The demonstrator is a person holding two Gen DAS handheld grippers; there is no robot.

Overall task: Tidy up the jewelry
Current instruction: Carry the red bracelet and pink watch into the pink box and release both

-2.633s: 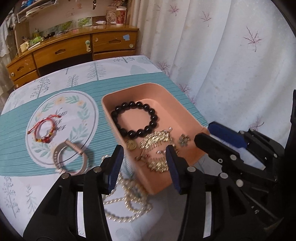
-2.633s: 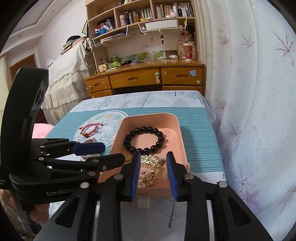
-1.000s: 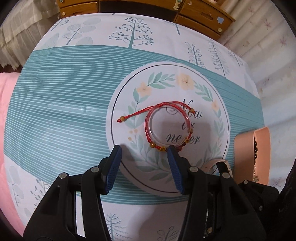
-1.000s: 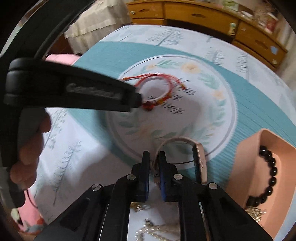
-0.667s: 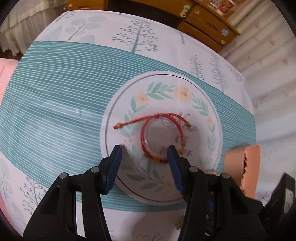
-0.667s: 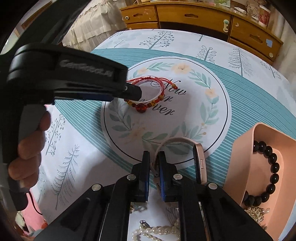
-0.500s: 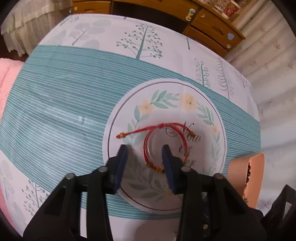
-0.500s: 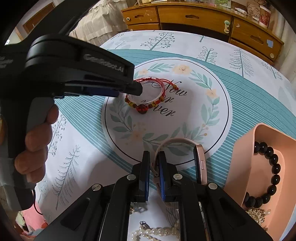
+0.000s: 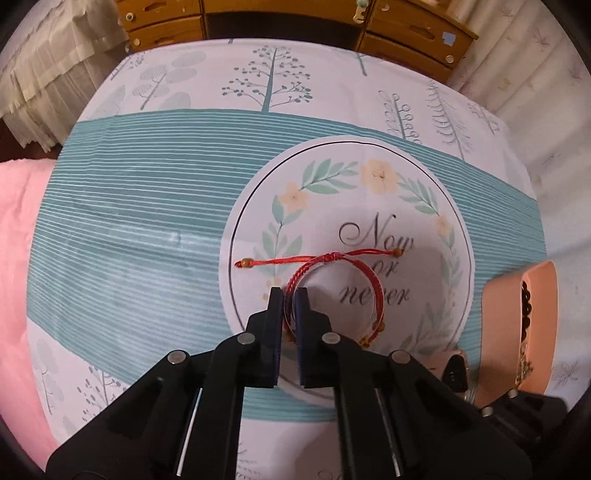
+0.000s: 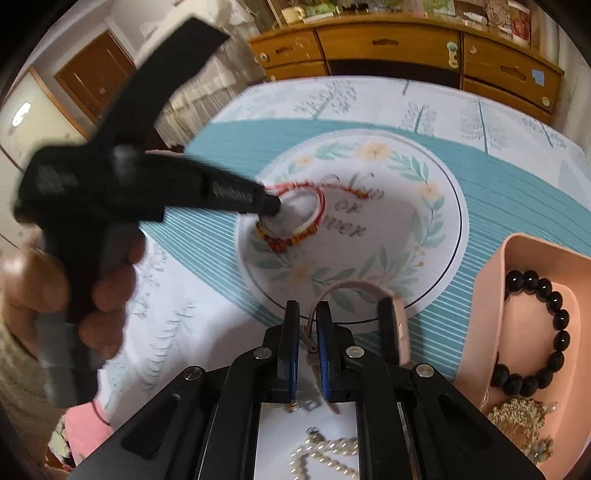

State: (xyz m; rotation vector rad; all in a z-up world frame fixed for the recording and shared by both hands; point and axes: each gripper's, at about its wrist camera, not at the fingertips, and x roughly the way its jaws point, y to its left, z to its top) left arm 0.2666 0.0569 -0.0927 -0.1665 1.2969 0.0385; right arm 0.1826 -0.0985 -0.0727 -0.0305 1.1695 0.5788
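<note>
Red bracelet, near arc hidden behind left tool.

This is a room in a home, likely a bedroom or study. A table under a cloth printed with trees and a teal striped band stands in front of a long wooden desk with drawers. Small clutter and a printed cup sit on the desk. Left of the table hangs a frilled cream cover; behind it is a brown door.
</note>
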